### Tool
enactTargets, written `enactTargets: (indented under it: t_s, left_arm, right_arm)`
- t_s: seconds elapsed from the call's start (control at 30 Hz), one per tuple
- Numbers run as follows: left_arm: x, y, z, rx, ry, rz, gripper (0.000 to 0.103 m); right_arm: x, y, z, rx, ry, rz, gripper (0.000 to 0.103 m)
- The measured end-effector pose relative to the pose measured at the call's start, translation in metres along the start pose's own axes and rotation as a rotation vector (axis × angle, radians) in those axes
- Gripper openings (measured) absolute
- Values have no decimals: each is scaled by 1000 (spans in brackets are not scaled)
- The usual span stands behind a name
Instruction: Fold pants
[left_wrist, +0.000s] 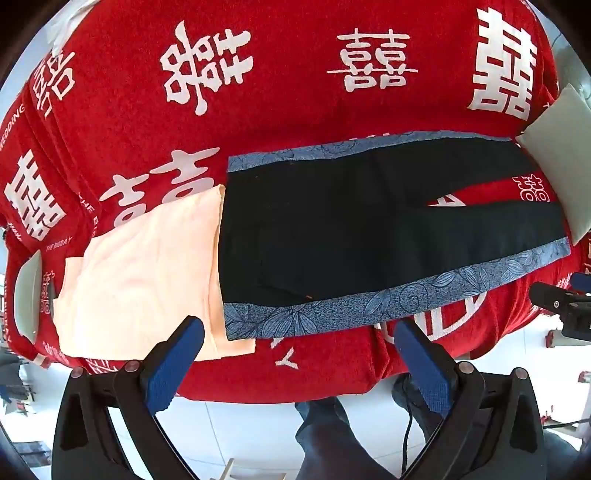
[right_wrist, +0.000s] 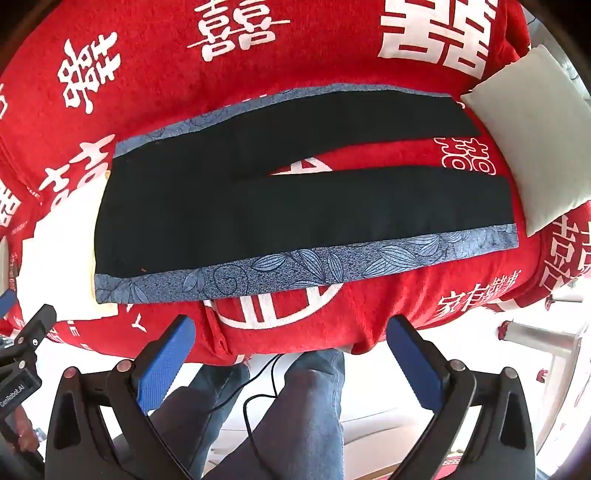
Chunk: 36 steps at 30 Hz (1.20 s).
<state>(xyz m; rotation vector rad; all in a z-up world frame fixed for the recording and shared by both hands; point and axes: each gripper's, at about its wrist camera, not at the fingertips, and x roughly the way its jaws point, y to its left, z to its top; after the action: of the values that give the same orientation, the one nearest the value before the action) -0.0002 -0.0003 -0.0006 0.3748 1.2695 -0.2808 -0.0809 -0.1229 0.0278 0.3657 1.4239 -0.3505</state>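
Ahead of both grippers, black pants (right_wrist: 295, 206) with blue floral side bands, spread flat on a red bedspread (left_wrist: 295, 92) printed with white characters. Long axis crosswise to the fingers: waistband off to the left, legs running right with a narrow split between them, cuffs near a pale pillow (right_wrist: 535, 147). Left gripper (left_wrist: 299, 332) spread wide and holding nothing, just short of the near band at the waist end. Right gripper (right_wrist: 291, 330) likewise spread wide and holding nothing, short of the same band by mid-leg. Waist thus nearer the left, cuffs nearer the right. Cloth matte, limp, smooth. Cream folded cloth (left_wrist: 147, 277) beside the waistband, partly tucked under it.
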Motion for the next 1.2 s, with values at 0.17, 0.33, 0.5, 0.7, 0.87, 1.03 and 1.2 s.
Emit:
enactTargets:
  t_s: [0.17, 0.33, 0.5, 0.7, 0.87, 1.03, 1.2]
  left_arm:
    - [0, -5, 1, -5, -4, 1, 103]
    - [-2, 5, 0, -10, -18, 7, 103]
    - [-3, 7, 1, -9, -22, 1, 103]
    - [-3, 6, 0, -10, -23, 3, 103]
    - [-3, 6, -1, -10, -26, 4, 103]
    - [-2, 8, 2, -17, -6, -10, 103]
    - [-3, -1, 7, 3, 20, -8, 103]
  right_arm:
    - [0, 0, 0, -3, -1, -3, 103]
    - [-3, 2, -4, 0, -2, 1, 103]
    - [-1, 1, -5, -7, -6, 1, 103]
    - [-2, 4, -1, -17, -11, -1, 103]
    - [-1, 5, -2, -16, -14, 17, 103]
    - [-1, 4, 3, -22, -10, 17, 103]
    - [2, 1, 8, -23, 35, 48, 103]
